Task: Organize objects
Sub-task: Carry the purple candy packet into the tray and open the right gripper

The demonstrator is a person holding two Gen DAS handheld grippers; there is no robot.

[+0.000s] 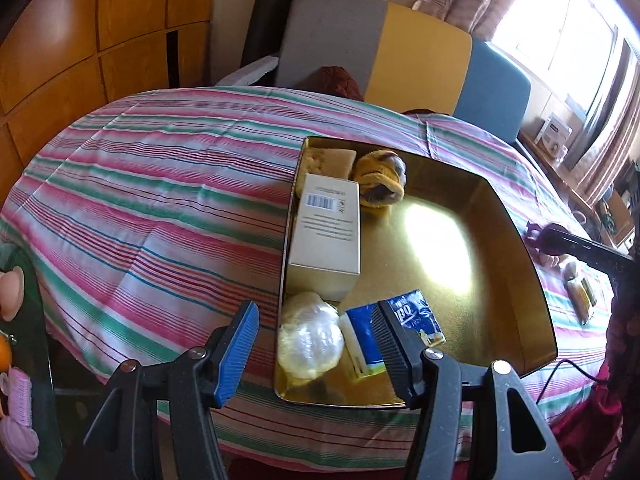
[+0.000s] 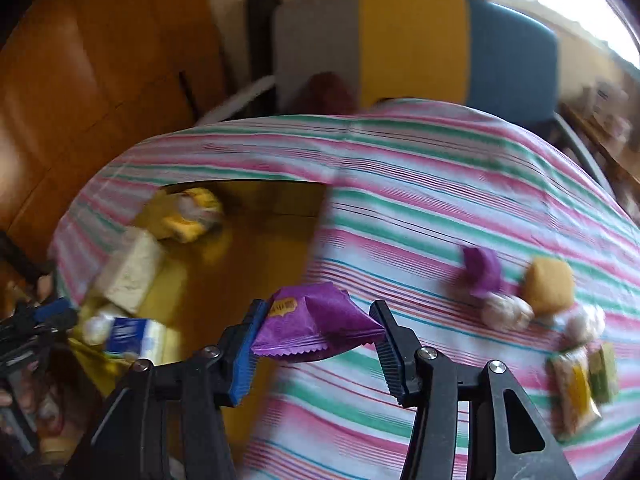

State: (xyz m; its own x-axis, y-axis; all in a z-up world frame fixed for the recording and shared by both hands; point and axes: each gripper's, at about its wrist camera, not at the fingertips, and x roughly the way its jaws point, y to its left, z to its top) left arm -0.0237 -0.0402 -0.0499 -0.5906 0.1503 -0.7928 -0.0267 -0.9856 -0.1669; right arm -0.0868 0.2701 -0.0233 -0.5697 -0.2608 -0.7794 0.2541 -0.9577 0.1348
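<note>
Clamped between the right gripper fingers, a purple snack packet hangs over the gold tray's right edge. Left gripper, fingers apart and empty, hovers above the tray's near-left corner, over a tissue pack.

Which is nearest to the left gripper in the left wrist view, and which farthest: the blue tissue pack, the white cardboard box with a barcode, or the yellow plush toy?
1. Blue tissue pack: partly behind the left gripper's right finger, at the gold tray's near end.
2. White cardboard box with a barcode: mid-tray, along the left wall.
3. Yellow plush toy: far end of the tray.
</note>
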